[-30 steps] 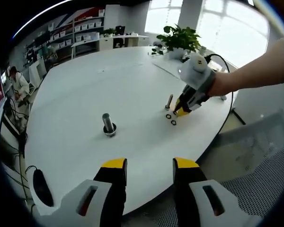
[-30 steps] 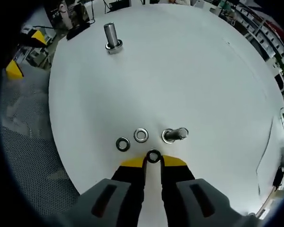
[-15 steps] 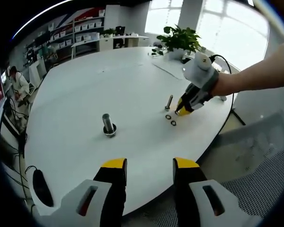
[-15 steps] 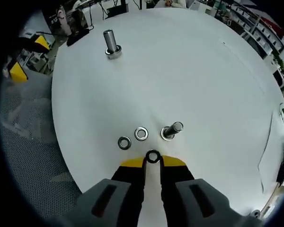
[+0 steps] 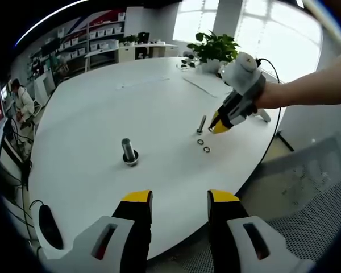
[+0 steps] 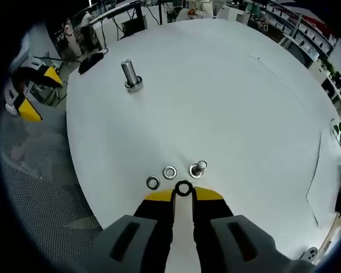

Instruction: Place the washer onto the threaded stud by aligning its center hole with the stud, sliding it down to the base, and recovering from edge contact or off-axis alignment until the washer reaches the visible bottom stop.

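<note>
Right tongs (image 6: 183, 193) pinch a washer (image 6: 183, 188) at their tips; over the last second we have raised it off the worktop (image 6: 227, 91), so the small threaded stud (image 6: 198, 168) and two spare washers (image 6: 161, 177) now lie below. Alignment over the stud comes next, we judge. Left tongs (image 5: 179, 202) hang open near the worktop's edge, a larger stud (image 5: 128, 152) beyond.

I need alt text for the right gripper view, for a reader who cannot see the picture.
The right gripper holds a washer between its yellow-tipped jaws above a round white table. Just beyond lie two loose washers beside a short upright stud; a larger stud stands at the table's far side.
</note>
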